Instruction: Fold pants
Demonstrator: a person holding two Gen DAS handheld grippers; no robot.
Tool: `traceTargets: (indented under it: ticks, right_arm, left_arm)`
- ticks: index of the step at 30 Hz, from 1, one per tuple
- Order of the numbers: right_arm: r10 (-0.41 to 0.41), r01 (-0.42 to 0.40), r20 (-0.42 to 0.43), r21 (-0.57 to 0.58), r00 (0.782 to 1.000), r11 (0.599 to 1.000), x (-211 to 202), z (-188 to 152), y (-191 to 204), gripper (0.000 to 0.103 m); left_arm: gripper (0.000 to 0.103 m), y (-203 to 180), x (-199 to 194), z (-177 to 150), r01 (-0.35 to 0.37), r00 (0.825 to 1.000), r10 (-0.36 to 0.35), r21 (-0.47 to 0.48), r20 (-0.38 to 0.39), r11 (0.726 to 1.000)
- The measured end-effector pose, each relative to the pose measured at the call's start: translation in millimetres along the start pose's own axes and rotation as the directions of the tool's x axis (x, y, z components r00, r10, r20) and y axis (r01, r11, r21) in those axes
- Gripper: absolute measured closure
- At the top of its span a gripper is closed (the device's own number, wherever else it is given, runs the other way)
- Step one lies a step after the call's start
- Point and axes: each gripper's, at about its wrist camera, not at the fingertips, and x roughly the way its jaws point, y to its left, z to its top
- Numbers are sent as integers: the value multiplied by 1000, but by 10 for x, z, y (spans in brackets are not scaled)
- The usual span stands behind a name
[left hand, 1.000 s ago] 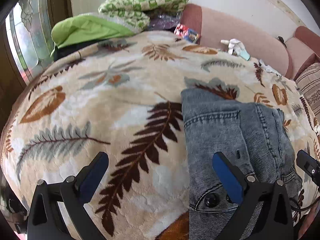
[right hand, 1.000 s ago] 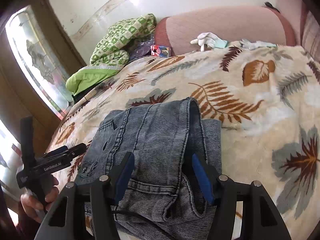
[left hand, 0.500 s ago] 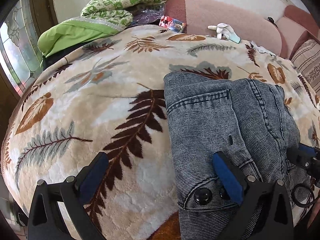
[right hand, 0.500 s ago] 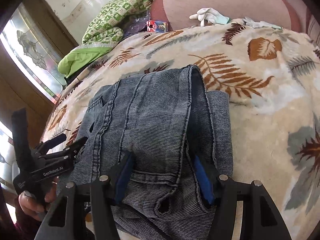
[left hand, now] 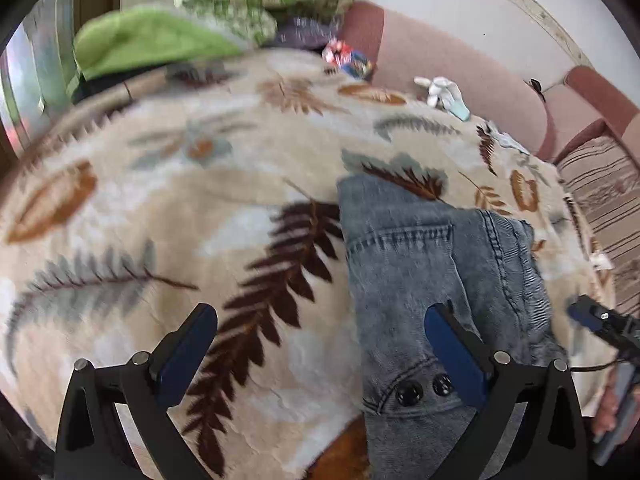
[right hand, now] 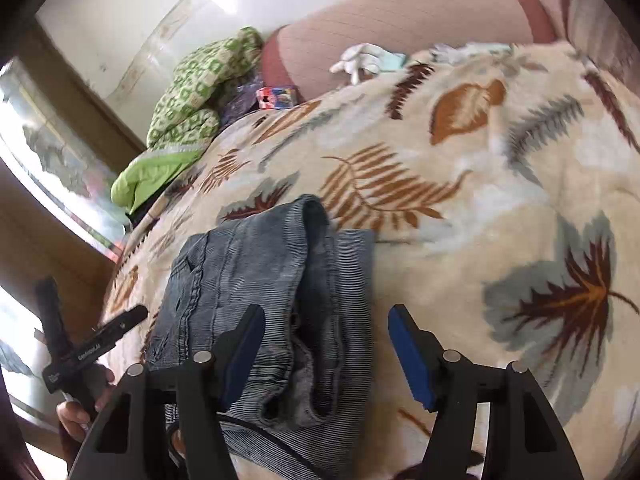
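Grey-blue jeans [left hand: 440,272] lie folded into a thick bundle on a leaf-print blanket [left hand: 168,216]. My left gripper [left hand: 320,354] hovers open over the bundle's left edge. Its right finger [left hand: 452,352] is above the waistband buttons, its left finger over bare blanket. In the right wrist view the jeans [right hand: 260,280] show stacked layers with the hems nearest me. My right gripper [right hand: 328,354] is over those hems, its jaws opening. Denim lies between them, but the right pad [right hand: 412,360] stands off the fabric's edge. Neither gripper holds cloth.
Green bedding [left hand: 160,40] and a quilted green cover [right hand: 200,88] are piled at the far left by a window. A pink sofa back [left hand: 460,64] carries a white glove [left hand: 440,88]. A striped cushion [left hand: 600,192] sits right. A hand [right hand: 80,404] holds the left gripper.
The right gripper's jaws have spread wider and shifted right, so its right pad has left the denim. The left gripper has drawn back from the jeans, which now look smaller.
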Motion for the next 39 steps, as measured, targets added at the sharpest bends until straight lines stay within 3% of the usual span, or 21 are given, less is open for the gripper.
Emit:
traceTargets:
  ticks: [4,7,12,22,27,29,31,35,39]
  right_arm:
    - [52,-45,-61,107,997,993,33,25,-292,33]
    - [114,-93,-114,179,987,980,107,-12,-451,33]
    - [170,-135,-165,204,972,970,205,-67,-506,32]
    - [279,-231,-175,249,944,940,409,-39,-454,26]
    - [341,-292,-187,245,921,924,572,-20,-277,25]
    - [410,-355,-181,271,894,895,635,-28,-214,25]
    - [436,-386,-169,261,884,885,657,-36,-133,24]
    - [356,-324,-194,177,914,929,695,-67,-23,33]
    - [286,-262,-191,139,939,955,679,-87,3,51]
  left_arm:
    - [0,35,43,-6,72,996,-73,-20,-46,997]
    - [0,-60,88,-47,164,981,-163,-1,-102,987]
    - [0,-243,198,-111,157,977,-145,71,-159,985]
    - [0,-286,372,-12,228,955,-213,51,-206,972]
    - [0,-364,499,122,327,916,-309,31,-255,944]
    - [0,-416,545,156,376,893,-357,17,-275,927]
    - [0,-461,568,167,375,894,-354,26,-276,927]
    - [3,-485,542,137,360,906,-337,50,-255,932]
    - [17,-472,483,97,331,925,-309,71,-220,941]
